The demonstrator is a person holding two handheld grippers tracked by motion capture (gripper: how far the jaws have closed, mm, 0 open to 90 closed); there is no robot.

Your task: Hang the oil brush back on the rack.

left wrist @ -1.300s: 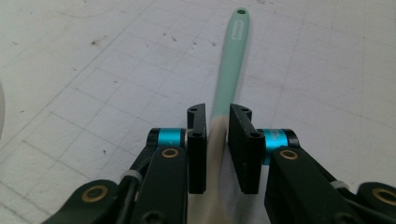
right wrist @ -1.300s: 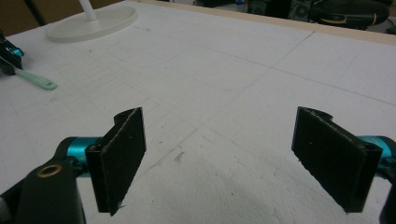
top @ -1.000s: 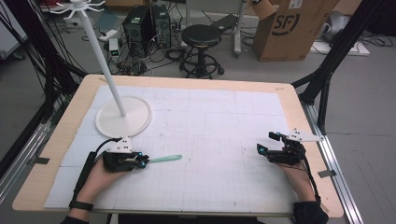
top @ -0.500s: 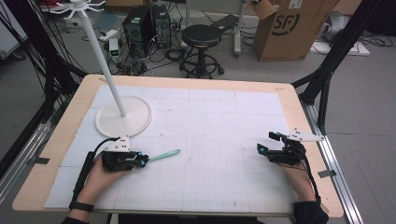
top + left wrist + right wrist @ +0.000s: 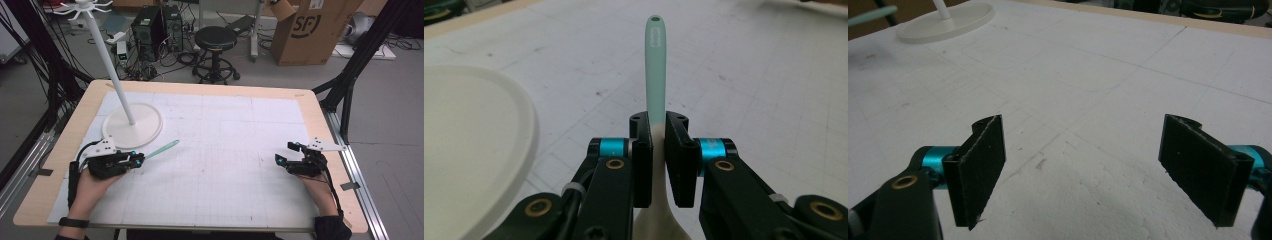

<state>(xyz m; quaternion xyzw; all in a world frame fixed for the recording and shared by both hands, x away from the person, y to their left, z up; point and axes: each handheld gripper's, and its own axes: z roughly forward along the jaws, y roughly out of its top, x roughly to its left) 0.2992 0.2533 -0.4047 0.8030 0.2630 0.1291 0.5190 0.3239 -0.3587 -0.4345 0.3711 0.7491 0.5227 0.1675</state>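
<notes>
**Left gripper pinches a mint spatula; right gripper spread wide**

High view: the left gripper [image 5: 134, 160] clamps a mint spatula [image 5: 162, 149], handle angled toward the stand base [image 5: 132, 125].

Left gripper view: its blade end is cut off below the jaws.

Right gripper view: the right gripper [image 5: 1098, 170] stands spread, holding nothing.

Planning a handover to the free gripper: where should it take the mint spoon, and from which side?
Probably the bare mint handle near its holed tip, coming from the right gripper's side. The left gripper already clamps the spoon near its bowl end, and the handle juts clear, toward the table's middle.
</notes>
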